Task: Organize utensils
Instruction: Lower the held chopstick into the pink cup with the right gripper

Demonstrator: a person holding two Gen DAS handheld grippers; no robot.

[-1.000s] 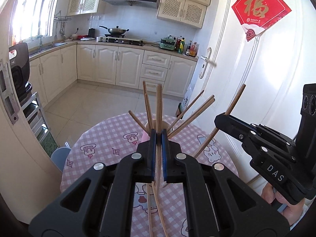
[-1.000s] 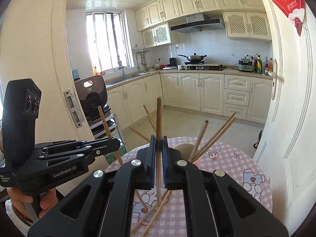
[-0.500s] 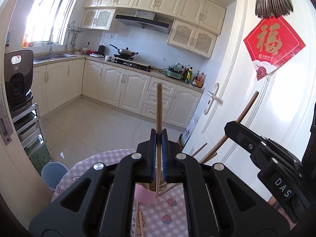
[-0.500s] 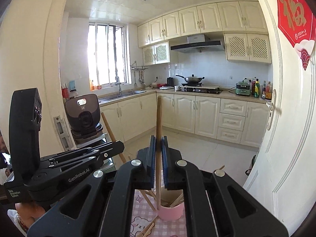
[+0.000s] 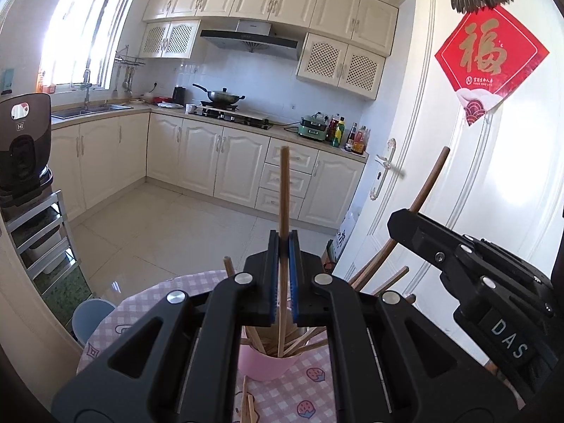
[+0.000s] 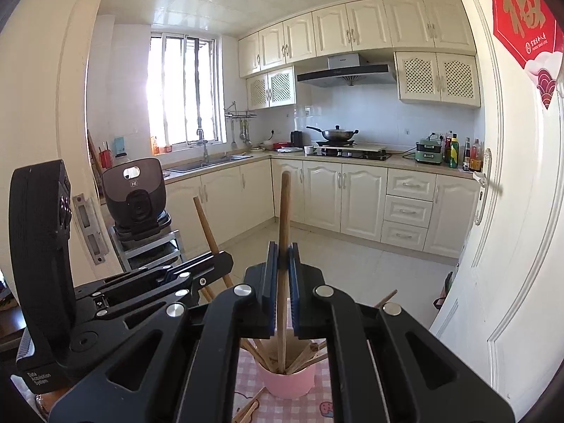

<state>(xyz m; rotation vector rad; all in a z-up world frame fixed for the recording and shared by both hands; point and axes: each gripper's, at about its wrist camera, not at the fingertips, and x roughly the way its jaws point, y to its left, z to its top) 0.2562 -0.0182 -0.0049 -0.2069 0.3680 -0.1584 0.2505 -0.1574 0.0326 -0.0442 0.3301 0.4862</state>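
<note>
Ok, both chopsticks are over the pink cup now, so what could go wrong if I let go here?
The round pink plastic cup already holds splayed wooden chopsticks, so a dropped stick may glance off and bounce out.

The left hand-held gripper and right hand-held gripper are close together and could collide.

Pushing either stick down might tip the cup.

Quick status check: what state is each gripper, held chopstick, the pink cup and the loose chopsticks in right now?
left gripper: shut on a chopstick, upright, tip in cup.
right gripper: shut on another chopstick, upright, tip in cup.
pink cup: upright, holding several chopsticks.
loose chopsticks: lying on table.
</note>
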